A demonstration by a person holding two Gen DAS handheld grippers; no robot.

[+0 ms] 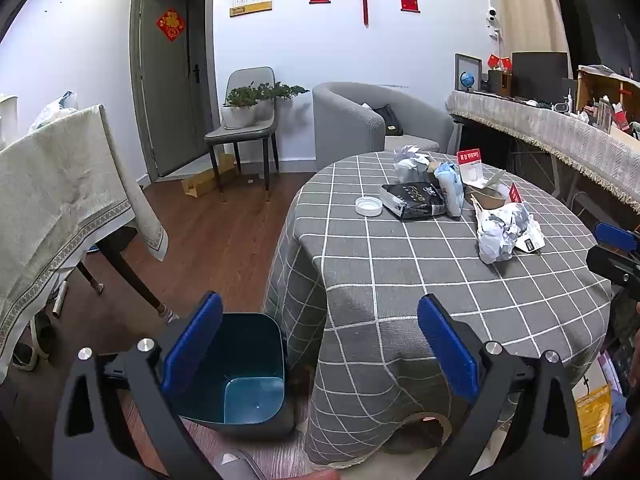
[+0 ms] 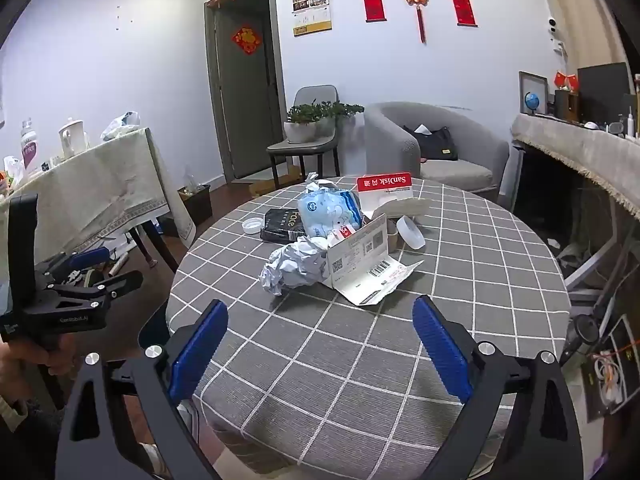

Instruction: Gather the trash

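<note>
Trash is piled on a round table (image 2: 360,360) under a grey checked cloth: crumpled white paper (image 2: 294,266), an opened white cardboard box (image 2: 360,264), a blue-white plastic pack (image 2: 330,212), a black pack (image 1: 414,198), a white lid (image 1: 368,205) and a red-topped card (image 2: 384,184). A teal bin (image 1: 240,372) stands on the floor left of the table. My left gripper (image 1: 320,344) hangs open above the bin and the table's edge, holding nothing. Short of the pile, my right gripper (image 2: 320,344) is open over the near tablecloth.
A second table with a beige cloth (image 1: 60,184) stands at the left. A chair with a potted plant (image 1: 244,108) and a grey armchair (image 1: 352,120) are behind. A long cluttered counter (image 1: 560,136) runs along the right. Shoes lie on the wooden floor (image 1: 208,216).
</note>
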